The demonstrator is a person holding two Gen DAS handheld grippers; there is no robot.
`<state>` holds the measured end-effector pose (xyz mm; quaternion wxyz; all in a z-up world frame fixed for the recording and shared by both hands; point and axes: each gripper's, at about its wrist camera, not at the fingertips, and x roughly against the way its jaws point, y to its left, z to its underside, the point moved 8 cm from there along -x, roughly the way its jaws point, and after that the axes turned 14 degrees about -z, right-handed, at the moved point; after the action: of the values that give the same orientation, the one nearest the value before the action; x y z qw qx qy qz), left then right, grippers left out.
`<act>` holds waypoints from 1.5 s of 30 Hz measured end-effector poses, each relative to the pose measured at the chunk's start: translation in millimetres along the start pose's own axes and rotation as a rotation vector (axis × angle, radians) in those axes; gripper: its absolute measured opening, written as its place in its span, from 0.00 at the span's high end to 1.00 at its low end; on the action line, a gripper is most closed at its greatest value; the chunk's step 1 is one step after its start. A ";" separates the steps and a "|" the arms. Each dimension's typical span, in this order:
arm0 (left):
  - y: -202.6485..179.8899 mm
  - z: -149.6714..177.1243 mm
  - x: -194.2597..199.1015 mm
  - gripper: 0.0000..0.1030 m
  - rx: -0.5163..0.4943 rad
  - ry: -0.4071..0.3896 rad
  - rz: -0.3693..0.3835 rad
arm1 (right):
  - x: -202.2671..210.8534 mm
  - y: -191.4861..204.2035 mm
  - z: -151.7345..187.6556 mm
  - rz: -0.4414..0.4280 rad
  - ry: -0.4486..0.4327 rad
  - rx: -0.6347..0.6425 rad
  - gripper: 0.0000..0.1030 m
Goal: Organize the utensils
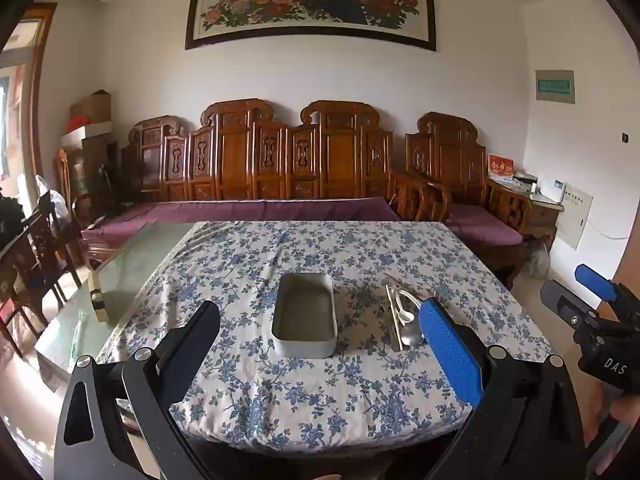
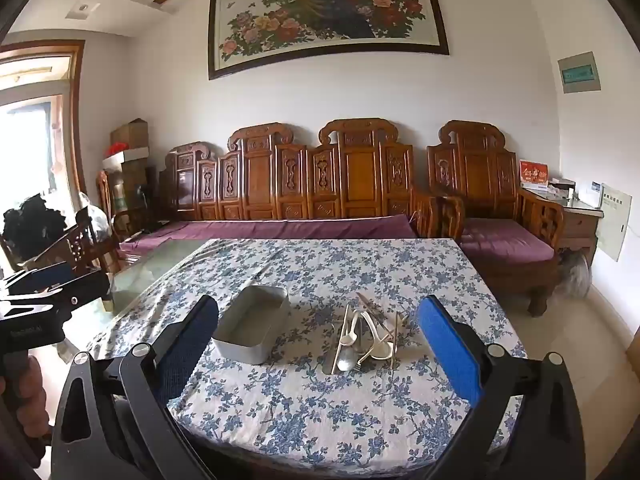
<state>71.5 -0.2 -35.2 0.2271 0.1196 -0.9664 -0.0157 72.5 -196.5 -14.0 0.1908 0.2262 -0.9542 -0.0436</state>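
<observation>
**Utensils heaped beside tin; both grippers empty**

Bench (image 2: 320,408) wears a blue floral cloth; carved wooden sofa (image 2: 304,184) and peacock painting (image 2: 328,16) behind. Grey rectangular tin (image 2: 250,324) sits mid-bench, nothing visible inside. Just right of it, utensils (image 2: 366,336) lie crossed: metal spoon, white spoons, chopsticks. Left gripper (image 1: 320,332) and right gripper (image 2: 318,328): fingers spread wide, holding nothing, above the near edge.
</observation>
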 end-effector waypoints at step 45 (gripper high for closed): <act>-6.4 -0.1 2.5 0.06 -0.002 0.008 0.019 | 0.7 6.4 -0.9 -0.008 -0.006 0.012 0.02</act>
<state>70.8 -7.0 -34.6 0.2313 0.1104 -0.9665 -0.0143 69.7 -191.1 -11.8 0.1862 0.2310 -0.9542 -0.0393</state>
